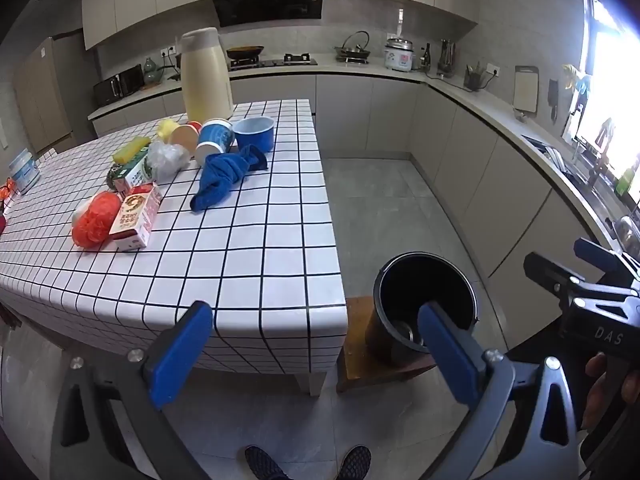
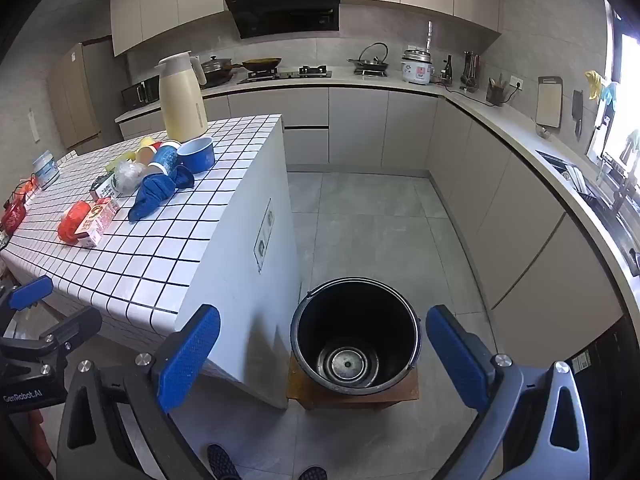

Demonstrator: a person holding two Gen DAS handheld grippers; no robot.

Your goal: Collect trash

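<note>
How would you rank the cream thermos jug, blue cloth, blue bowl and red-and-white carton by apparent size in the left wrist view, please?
1. cream thermos jug
2. blue cloth
3. red-and-white carton, close to the cloth and nearer the camera, so unsure
4. blue bowl

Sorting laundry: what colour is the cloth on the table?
Blue cloth; left wrist view shows it best.

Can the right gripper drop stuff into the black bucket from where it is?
Probably yes. The right gripper is open and empty, tilted down with the black bucket right between its fingers in its own view. The bucket's mouth is uncovered on its low wooden stool, and nothing stands between them.
</note>
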